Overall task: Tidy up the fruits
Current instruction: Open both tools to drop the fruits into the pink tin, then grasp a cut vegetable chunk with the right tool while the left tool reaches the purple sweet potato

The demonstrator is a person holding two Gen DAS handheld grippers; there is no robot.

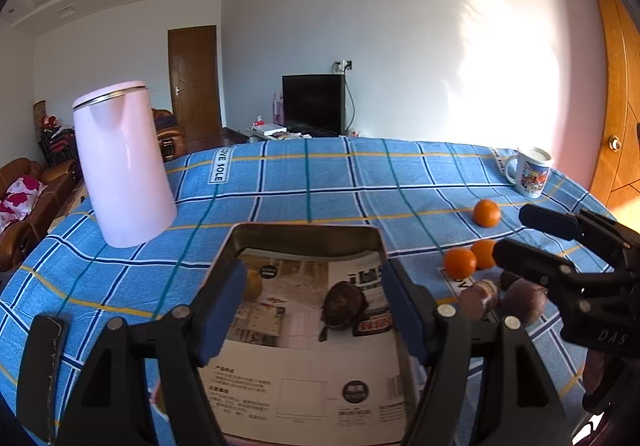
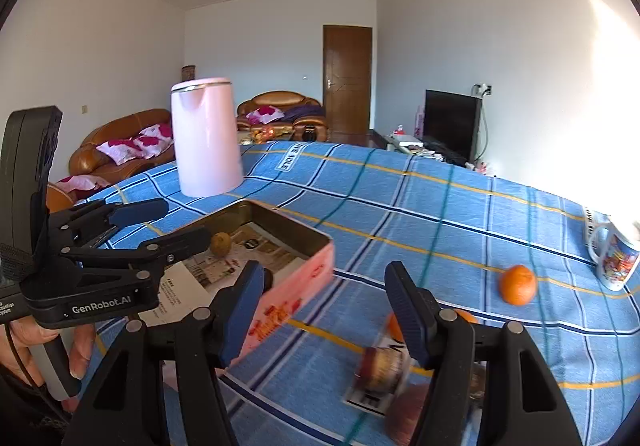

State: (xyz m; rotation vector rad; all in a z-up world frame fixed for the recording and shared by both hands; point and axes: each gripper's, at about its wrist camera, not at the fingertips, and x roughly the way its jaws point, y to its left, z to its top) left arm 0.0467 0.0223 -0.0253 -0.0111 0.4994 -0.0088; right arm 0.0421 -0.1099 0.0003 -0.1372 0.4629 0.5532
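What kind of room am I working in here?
Most likely a home living room: brown leather sofas with cushions, a TV against the wall, and a table under a blue checked cloth.

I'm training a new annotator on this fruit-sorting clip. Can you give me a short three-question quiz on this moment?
1. True or false: the tin tray already holds fruit.
2. How many oranges show on the cloth in the left wrist view?
3. What stands nearest the far-left corner of the tray? A) pink kettle B) mug C) television

Key
1. True: a dark fruit and a yellowish fruit lie on the paper lining.
2. Three.
3. A.

Neither the left hand-held gripper nor the right hand-held gripper holds anything.
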